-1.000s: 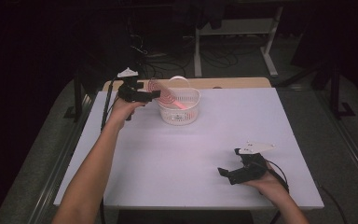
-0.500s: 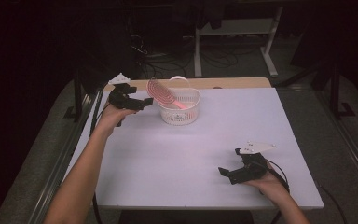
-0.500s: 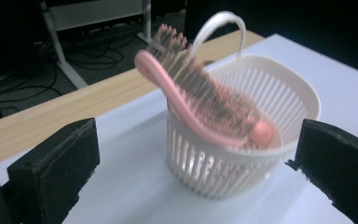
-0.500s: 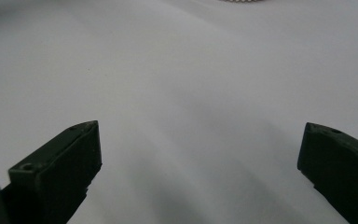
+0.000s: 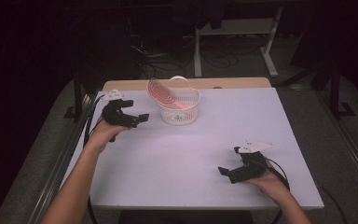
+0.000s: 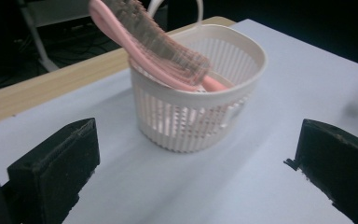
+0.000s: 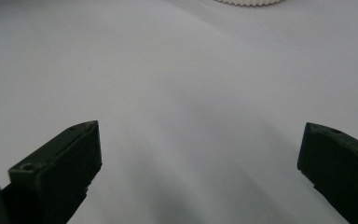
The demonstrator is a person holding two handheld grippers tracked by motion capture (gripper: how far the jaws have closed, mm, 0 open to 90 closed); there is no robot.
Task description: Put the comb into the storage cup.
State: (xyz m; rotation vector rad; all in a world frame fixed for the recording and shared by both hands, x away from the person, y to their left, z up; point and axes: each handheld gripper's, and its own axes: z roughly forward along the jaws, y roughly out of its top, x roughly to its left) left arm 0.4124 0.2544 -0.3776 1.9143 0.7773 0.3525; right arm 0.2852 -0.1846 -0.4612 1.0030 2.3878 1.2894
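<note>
A white slotted basket [image 5: 181, 108] [image 6: 196, 100] stands near the table's far edge, left of centre. A pink hairbrush [image 5: 162, 94] [image 6: 158, 44] leans in it, handle down in the basket, bristled head sticking out up and to the left. My left gripper [image 5: 138, 119] [image 6: 191, 182] is held open to the left of the basket, apart from it, with nothing between its jaws. My right gripper [image 5: 227, 171] [image 7: 196, 172] rests open near the front right of the table, empty, pointing across bare table surface.
The white table top [image 5: 191, 154] has a wooden strip [image 5: 233, 83] along its far edge. Metal rails run along both sides. Behind the table are a desk frame [image 5: 235, 35] and cables on a dark floor. The basket's bottom rim [image 7: 249, 2] shows at the top of the right gripper view.
My left gripper has drawn back leftward and toward the person, away from the basket; the hairbrush stays leaning in it. The right gripper has not moved.
</note>
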